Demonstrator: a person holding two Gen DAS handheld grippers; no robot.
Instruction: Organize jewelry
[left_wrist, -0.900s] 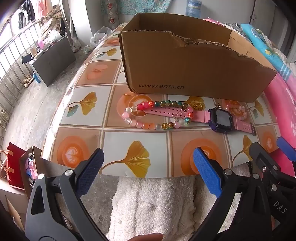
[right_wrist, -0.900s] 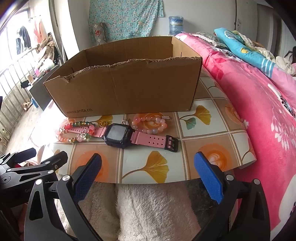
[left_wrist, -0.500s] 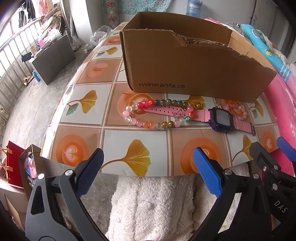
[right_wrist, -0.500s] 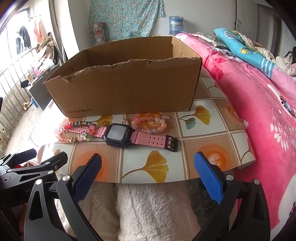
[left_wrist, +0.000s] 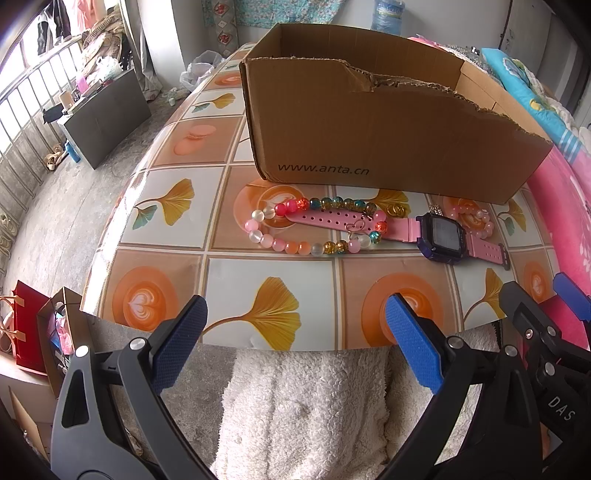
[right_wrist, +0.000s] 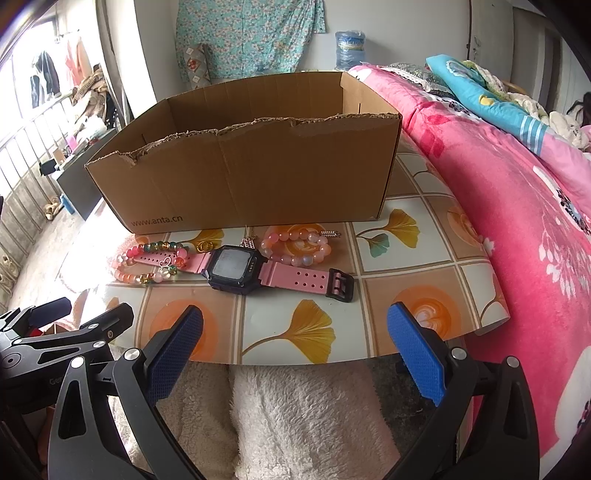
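Nothing is picked up yet. The left gripper (left_wrist: 293, 341) and right gripper (right_wrist: 295, 349) hang spread and empty over the table (left_wrist: 236, 291) edge. At 12 o'clock from the right one lies the watch (right_wrist: 236, 269), bead bracelets (left_wrist: 314, 229) beside it; next comes reaching, pinching, lifting into the box (right_wrist: 258, 173) behind. Beyond: patterned oilcloth, pink bedding (right_wrist: 517, 221) at 3 o'clock.

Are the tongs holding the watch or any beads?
No. Both the left tongs and right tongs are open and empty; the watch lies on the table.
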